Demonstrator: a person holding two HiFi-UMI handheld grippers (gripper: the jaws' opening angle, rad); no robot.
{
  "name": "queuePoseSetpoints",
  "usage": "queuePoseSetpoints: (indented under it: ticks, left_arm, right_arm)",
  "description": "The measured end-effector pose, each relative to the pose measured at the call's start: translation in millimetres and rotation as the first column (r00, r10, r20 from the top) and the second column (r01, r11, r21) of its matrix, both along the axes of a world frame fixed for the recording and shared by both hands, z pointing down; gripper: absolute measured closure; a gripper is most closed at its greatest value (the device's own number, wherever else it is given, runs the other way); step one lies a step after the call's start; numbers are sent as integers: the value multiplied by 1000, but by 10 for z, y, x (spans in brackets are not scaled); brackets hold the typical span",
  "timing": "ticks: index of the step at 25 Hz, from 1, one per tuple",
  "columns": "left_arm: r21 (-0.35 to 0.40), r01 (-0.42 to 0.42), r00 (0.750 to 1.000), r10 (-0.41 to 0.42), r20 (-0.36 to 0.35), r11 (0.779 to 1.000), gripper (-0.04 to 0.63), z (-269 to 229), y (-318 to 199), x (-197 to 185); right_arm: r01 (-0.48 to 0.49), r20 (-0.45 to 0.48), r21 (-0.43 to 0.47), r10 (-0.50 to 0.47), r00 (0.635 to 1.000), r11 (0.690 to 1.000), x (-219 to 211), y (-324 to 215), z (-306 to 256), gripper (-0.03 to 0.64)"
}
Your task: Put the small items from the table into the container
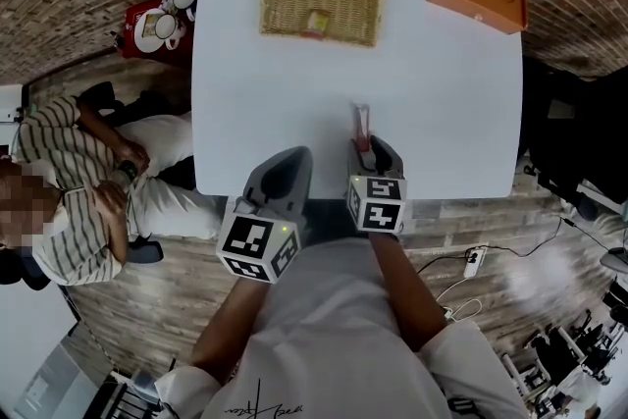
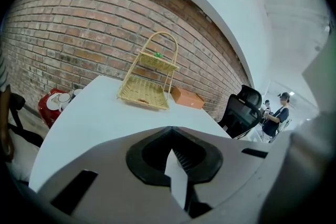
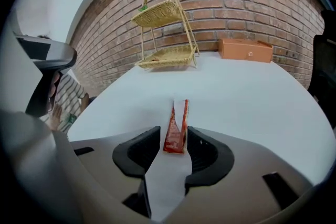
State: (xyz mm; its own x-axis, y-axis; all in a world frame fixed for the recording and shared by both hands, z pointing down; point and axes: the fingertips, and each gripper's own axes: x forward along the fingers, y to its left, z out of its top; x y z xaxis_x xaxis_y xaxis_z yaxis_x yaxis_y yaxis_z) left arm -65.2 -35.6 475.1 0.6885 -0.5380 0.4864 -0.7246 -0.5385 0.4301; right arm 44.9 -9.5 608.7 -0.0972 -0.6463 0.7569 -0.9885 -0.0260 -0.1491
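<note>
Here, right gripper [image 3: 174,139] angled down, jaws released around red sachet [image 3: 176,128], left gripper [image 2: 174,159] clenched empty.

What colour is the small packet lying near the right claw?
The packet is red; the right gripper view shows it best.

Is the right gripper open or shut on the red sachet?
Open: right gripper jaws stand apart, red sachet lying on the table between them.
</note>
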Motion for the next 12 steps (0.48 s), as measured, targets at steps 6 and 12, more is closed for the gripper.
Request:
queuePoseSetpoints:
  ticks: [6, 12]
  left_arm:
    - [-6, 8, 1000, -8, 5, 1000, 585, 34, -45, -1]
    - [-5, 16, 1000, -16, -6, 1000, 586, 30, -81, 20]
  right_arm:
    - [-3, -23, -19, 2, 1000, 1000, 30, -10, 27, 482]
    - [-1, -37, -31, 0, 999, 1000, 75, -11, 48, 488]
